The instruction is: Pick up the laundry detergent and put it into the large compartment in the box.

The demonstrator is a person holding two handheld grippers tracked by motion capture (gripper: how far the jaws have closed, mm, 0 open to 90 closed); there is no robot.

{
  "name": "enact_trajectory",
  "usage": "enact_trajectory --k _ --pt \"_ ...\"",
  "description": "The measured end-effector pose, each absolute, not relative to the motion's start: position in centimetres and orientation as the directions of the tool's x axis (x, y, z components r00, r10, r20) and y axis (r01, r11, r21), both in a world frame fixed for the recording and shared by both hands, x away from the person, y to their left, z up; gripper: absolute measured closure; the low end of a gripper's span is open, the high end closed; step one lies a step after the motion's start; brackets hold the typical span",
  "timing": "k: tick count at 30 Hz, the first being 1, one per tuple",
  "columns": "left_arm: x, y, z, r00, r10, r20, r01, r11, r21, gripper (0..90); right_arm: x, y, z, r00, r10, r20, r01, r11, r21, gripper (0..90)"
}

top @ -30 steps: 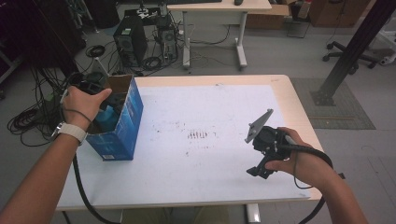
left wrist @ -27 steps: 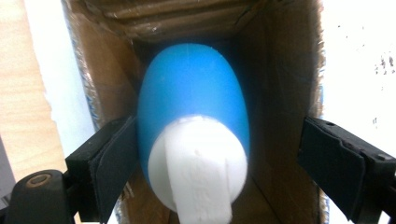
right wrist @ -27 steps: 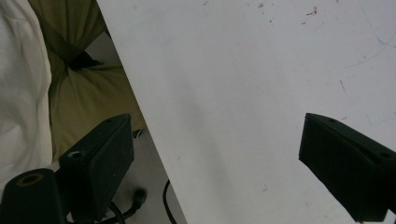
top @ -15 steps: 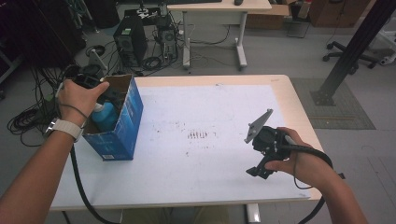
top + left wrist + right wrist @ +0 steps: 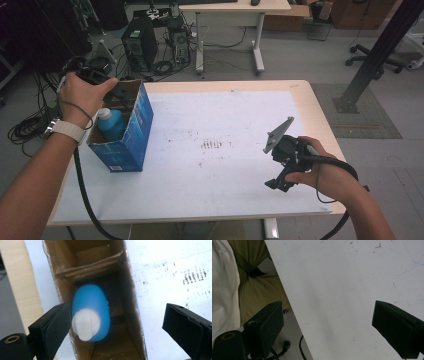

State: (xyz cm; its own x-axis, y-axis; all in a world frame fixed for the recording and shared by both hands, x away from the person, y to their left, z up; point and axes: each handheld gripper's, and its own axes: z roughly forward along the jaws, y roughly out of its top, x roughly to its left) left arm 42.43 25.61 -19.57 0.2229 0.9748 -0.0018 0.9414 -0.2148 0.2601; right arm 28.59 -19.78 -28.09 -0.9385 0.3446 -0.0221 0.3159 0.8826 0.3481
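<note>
One blue bottle (image 5: 91,312) with a white cap (image 5: 85,324) stands upright inside the open blue cardboard box (image 5: 131,135) at the left side of the tabletop (image 5: 225,115). In my left gripper view I look straight down on it: the cap faces the camera, and brown cardboard walls close round the bottle on both sides, with a folded flap (image 5: 90,265) across the box just beyond it. In the high view the bottle (image 5: 111,125) sits in the nearer half of the box, its cap just below the rim.

My left gripper (image 5: 125,325) hangs above the box opening with its fingers (image 5: 53,326) wide apart. One finger lies just beside the bottle in that view, over the box's wall, and I cannot tell whether it touches; the other finger (image 5: 187,326) is well off to the side, over the white tabletop. In the high view my left hand (image 5: 85,92) holds that gripper over the far end of the box.

My right gripper (image 5: 285,162) sits well apart from the box, near the right front part of the tabletop, held in my right hand (image 5: 320,172) with its grey plate (image 5: 278,134) tilted up. In the right gripper view its fingers (image 5: 265,327) are also spread apart, holding nothing, one past the tabletop's edge and the other (image 5: 398,327) over the bare white surface. Faint dark marks (image 5: 212,145) stain the middle of the tabletop.
</note>
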Motion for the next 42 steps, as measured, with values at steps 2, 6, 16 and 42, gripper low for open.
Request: enact_trajectory --k 2,6,16,42 --pt "42.4 25.3 -19.0 0.234 0.972 0.0 0.937 -0.226 0.266 8.5 28.6 -19.8 -28.0 -0.939 0.344 -0.022 0.315 0.883 0.347 10.3" --pt "42.3 24.8 -17.8 0.258 0.966 0.002 0.926 -0.248 0.285 8.4 28.5 -19.8 -28.0 -0.938 0.346 -0.023 0.317 0.882 0.348 10.3" --pt "41.8 23.6 -15.6 0.33 0.944 0.007 0.888 -0.313 0.336 8.6 28.5 -19.8 -28.0 -0.938 0.345 -0.024 0.316 0.883 0.347 10.3" --pt "42.2 19.3 -13.6 0.576 0.816 0.041 0.753 -0.55 0.36 8.5 28.8 -20.2 -28.0 -0.931 0.364 -0.017 0.335 0.875 0.349 10.3"
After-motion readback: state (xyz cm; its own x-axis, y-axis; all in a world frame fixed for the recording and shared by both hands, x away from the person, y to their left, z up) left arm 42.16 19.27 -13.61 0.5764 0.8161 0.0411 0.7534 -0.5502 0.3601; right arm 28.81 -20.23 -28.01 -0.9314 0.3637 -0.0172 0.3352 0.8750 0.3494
